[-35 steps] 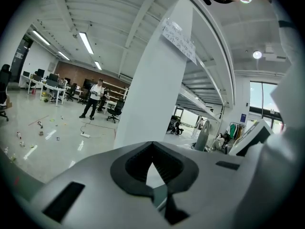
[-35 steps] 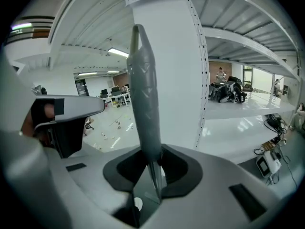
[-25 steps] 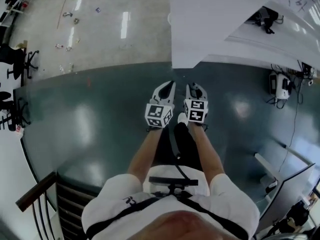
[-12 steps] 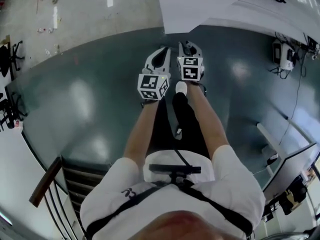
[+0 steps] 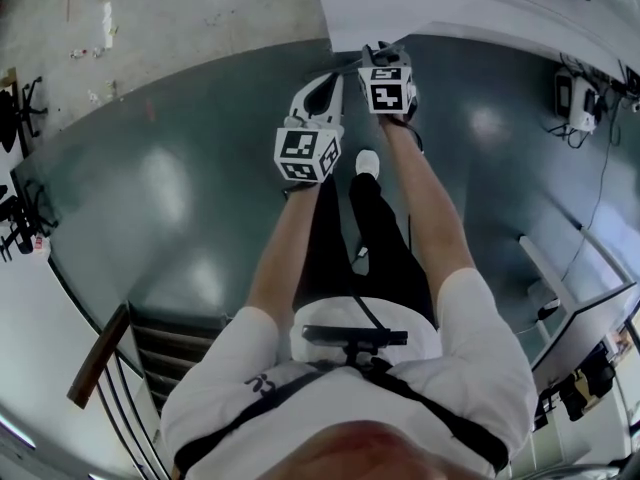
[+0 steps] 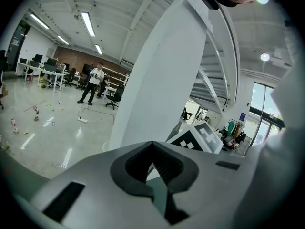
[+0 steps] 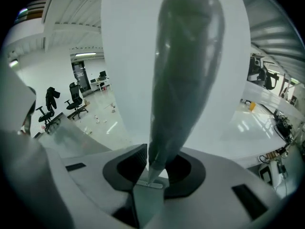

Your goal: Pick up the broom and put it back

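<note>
**Broom clamped in the right claw, left claw empty**

In my right gripper view the right claw [image 7: 159,154] is closed down onto the broom [image 7: 183,70]. The broom shows as a dark grey-green shaft that rises from between the pads and runs out of the top of the frame (too blurred this close for me to make out more). The left claw [image 6: 152,144] has its tips together with nothing between them. Just beyond it I see the right claw's marker cube [image 6: 196,138].

From the head view, both arms reach forward over the dark glossy floor [image 5: 180,218]. The right claw sits a little ahead of the left, and both are near the foot of a white pillar [image 5: 420,3]. Far off in the hall a person [image 6: 95,82] stands among office chairs [image 6: 114,95].
</note>
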Motion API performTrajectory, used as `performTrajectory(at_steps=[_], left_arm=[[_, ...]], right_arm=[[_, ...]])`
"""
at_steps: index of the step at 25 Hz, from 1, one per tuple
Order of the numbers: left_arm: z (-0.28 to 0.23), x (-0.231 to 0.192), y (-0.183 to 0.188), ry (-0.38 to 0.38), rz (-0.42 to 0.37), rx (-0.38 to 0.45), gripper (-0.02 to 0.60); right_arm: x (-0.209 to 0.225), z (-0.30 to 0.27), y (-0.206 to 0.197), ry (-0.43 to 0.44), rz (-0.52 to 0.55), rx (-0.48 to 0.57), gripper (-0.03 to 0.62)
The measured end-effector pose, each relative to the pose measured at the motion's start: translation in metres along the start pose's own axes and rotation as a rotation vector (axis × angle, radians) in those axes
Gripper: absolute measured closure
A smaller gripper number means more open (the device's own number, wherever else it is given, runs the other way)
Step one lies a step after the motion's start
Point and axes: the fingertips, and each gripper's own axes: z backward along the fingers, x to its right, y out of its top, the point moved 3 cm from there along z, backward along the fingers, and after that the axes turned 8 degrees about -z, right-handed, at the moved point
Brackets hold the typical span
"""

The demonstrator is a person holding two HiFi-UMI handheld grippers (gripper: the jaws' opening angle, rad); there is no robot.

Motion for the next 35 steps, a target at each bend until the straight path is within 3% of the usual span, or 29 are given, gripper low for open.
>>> performTrajectory(at_steps=[9, 14, 22, 23, 25, 29, 35], left_arm=[[-0.008, 0.001, -0.007, -0.009, 0.008, -0.017, 0.571], [-0.011, 0.003, -0.015, -0.015, 0.012, -0.03, 0.571], [-0.012, 0.003, -0.029, -0.014, 0.022, -0.049, 0.571], [-0.012, 0.003, -0.032, -0.014, 0.024, -0.053, 0.571], [-0.012, 0.004, -0.038, -0.016, 0.026, -0.061, 0.571], [-0.012, 0.004, -0.047, -0.017, 0.033, -0.076, 0.571], [-0.011, 0.005, -0.057, -0.016, 0.044, -0.086, 0.571]], right_arm=[[0.01, -0.026, 0.014, 0.023, 0.034, -0.062, 0.497], [0.017, -0.034, -0.009, 0.083, -0.06, -0.114, 0.497], [0.037, -0.036, 0.0, 0.137, -0.294, 0.044, 0.496], [0.04, -0.036, 0.002, 0.14, -0.334, 0.065, 0.486], [0.046, -0.035, 0.007, 0.146, -0.415, 0.11, 0.384], [0.057, -0.029, 0.018, 0.126, -0.505, 0.196, 0.276], [0.061, -0.017, 0.015, 0.133, -0.509, 0.242, 0.267]])
